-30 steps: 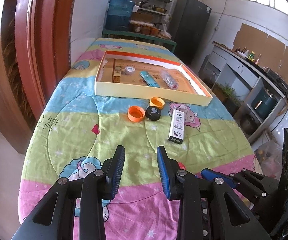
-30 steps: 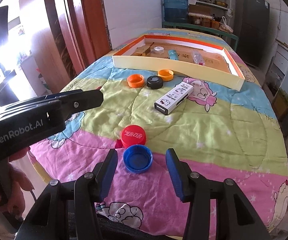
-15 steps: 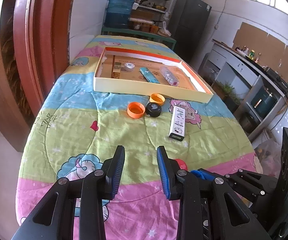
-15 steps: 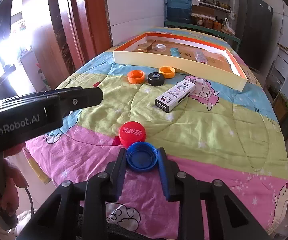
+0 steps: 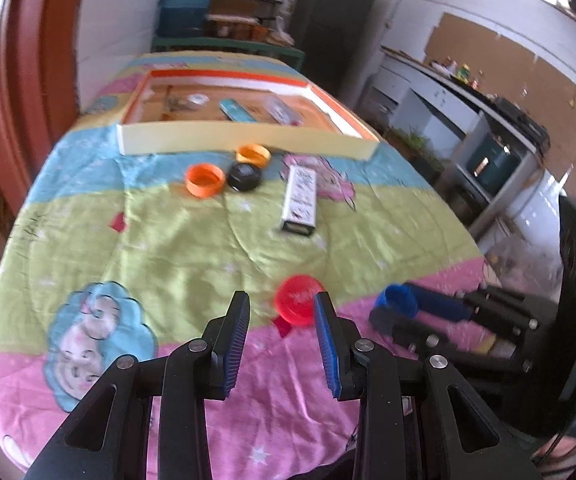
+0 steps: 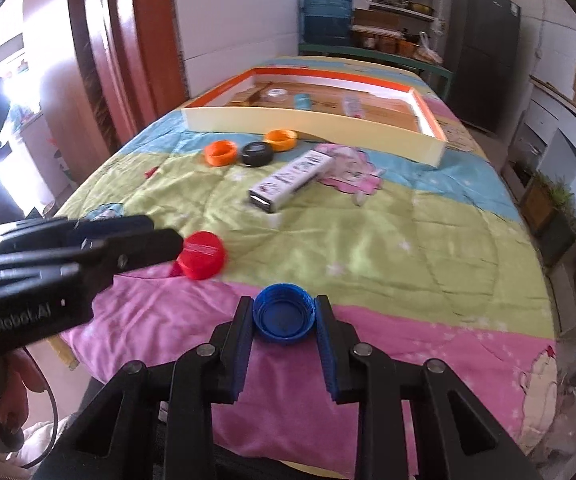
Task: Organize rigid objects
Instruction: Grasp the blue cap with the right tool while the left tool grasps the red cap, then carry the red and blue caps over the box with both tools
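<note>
In the left wrist view we find motion blur over the whole scene, so the print on the red bottle cap [image 5: 298,305] cannot be read. Part of that cap is hidden behind the inner finger of the left gripper [image 5: 281,322]. The contents of the shallow orange-rimmed box [image 6: 434,148] at the far end of the quilted cover [image 6: 368,248] are too small to identify.

We see the right gripper [image 6: 283,320] clamped on the blue bottle cap [image 6: 283,312]; its jaws have just been closing, both pads press the cap's ribbed rim, and the cap's hollow side faces up. The cap sits over the pink band of the cover.

The left gripper's jaws stand partly apart with nothing pressed between them. The red cap lies just ahead of the fingertips, near the right-hand finger.

Farther off lie two orange caps [image 6: 219,153] [image 6: 281,139], a black cap [image 6: 257,153] between them, and a white carton [image 6: 292,180].
</note>
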The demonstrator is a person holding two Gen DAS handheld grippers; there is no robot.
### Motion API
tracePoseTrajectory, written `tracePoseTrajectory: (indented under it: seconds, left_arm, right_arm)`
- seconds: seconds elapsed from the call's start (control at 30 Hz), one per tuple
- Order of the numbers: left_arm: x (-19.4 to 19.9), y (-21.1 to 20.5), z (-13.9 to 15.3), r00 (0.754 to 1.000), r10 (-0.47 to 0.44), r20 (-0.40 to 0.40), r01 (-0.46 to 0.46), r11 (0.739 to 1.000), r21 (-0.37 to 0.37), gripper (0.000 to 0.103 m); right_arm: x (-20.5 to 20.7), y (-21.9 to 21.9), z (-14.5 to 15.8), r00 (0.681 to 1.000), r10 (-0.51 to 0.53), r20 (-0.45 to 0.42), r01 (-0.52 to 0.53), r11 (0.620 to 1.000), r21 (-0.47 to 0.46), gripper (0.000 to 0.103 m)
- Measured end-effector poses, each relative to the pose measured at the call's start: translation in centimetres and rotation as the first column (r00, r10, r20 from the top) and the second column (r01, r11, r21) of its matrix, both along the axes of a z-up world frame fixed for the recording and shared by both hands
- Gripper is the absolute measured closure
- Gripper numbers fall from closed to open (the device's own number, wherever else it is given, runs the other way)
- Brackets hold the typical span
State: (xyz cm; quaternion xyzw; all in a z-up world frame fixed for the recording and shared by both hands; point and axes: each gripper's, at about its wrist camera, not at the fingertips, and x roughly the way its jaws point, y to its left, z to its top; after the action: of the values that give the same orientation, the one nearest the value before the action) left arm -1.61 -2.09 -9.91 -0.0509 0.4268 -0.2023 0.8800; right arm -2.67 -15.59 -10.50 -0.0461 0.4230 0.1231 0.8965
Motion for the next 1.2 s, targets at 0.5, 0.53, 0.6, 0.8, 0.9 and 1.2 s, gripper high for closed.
tracePoseTrajectory:
  seconds: [0.5, 0.53, 0.6, 0.8, 0.9, 1.2]
  left_arm:
    - [1.6, -3.0, -1.0, 0.999, -0.034, 0.029, 0.031, 0.995, 0.091, 0.067]
    - [1.6, -3.2, -1.0, 0.999, -0.038, 0.037, 0.035, 0.994, 0.100, 0.062]
    - [1.6, -3.6, -1.1, 0.997, -0.050, 0.053, 0.044, 0.993, 0.112, 0.056]
    - [1.2, -3.9, -1.2, 0.994, -0.045, 0.096, 0.030, 0.989, 0.145, 0.054]
    - [1.0, -3.5, -1.2, 0.994, -0.019, 0.106, 0.004, 0.991, 0.134, 0.059]
    - [0.9, -2.5, -1.1, 0.994, 0.026, 0.101, -0.038, 0.993, 0.115, 0.072]
  right_arm:
    - [0.2, -1.6, -0.1, 1.000, -0.026, 0.006, 0.026, 0.999, 0.027, 0.073]
    - [0.3, -1.7, -0.1, 1.000, -0.025, 0.007, 0.024, 0.999, 0.029, 0.073]
    - [0.3, -1.7, -0.1, 1.000, -0.023, 0.007, 0.023, 0.999, 0.029, 0.073]
    - [0.3, -1.9, -0.2, 1.000, -0.023, 0.010, 0.023, 0.999, 0.034, 0.073]
    - [0.3, -1.9, -0.1, 1.000, -0.023, 0.010, 0.023, 0.999, 0.031, 0.073]
    - [0.3, -2.1, 0.0, 1.000, -0.025, 0.012, 0.024, 0.999, 0.041, 0.073]
